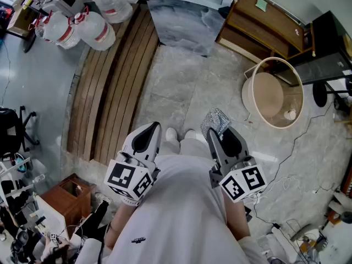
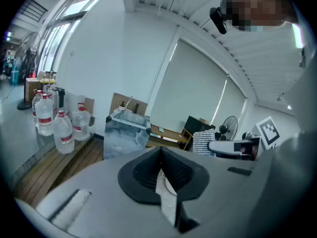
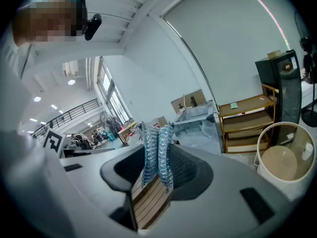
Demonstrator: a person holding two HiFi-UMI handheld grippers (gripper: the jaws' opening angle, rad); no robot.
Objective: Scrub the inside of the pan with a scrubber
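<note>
No pan shows in any view. My right gripper [image 1: 219,133] is held close to the person's body, shut on a silver mesh scrubber [image 1: 215,121] that sticks out past its tips. In the right gripper view the scrubber [image 3: 157,152] stands pinched between the dark pads. My left gripper [image 1: 152,128] hangs beside it at the same height, jaws shut with nothing between them [image 2: 160,155]. The left gripper view also catches the scrubber [image 2: 203,142] off to the right.
A round cream bin [image 1: 273,92] stands on the stone floor at right. A wooden shelf [image 1: 264,26] and a plastic-wrapped box [image 1: 187,15] are at the back. Water bottles [image 1: 82,26] sit by a slatted wooden platform [image 1: 110,87]. A brown box [image 1: 71,194] is near left.
</note>
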